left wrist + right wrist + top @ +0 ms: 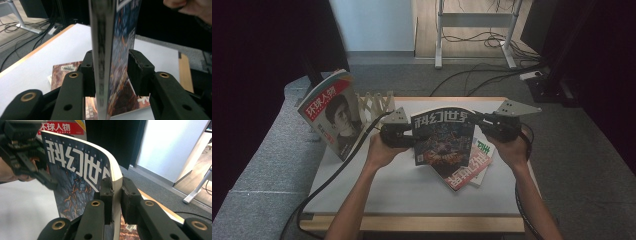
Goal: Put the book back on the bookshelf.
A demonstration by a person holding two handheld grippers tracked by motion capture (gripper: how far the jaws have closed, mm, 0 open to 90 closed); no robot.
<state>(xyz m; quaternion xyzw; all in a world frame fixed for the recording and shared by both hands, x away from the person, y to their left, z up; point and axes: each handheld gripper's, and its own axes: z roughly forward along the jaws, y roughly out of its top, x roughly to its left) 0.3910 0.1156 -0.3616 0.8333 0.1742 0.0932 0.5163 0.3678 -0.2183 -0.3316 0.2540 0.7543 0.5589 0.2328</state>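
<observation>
Red-covered magazine leaning upright beside wooden rack; two magazines flat beneath.

Office or lab, height-adjustable desk frame, floor cables, carpet

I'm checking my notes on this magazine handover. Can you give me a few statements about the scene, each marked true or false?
1. The right gripper clamps the dark-covered magazine by its edge. True.
2. The left gripper squeezes it from both sides. False: one pad touches, the other stands apart.
3. The magazine lies flat on the table. False: it is held upright above it.
4. A red-titled magazine stands by the wooden rack. True.
5. Other magazines lie on the table beneath. True.
</observation>
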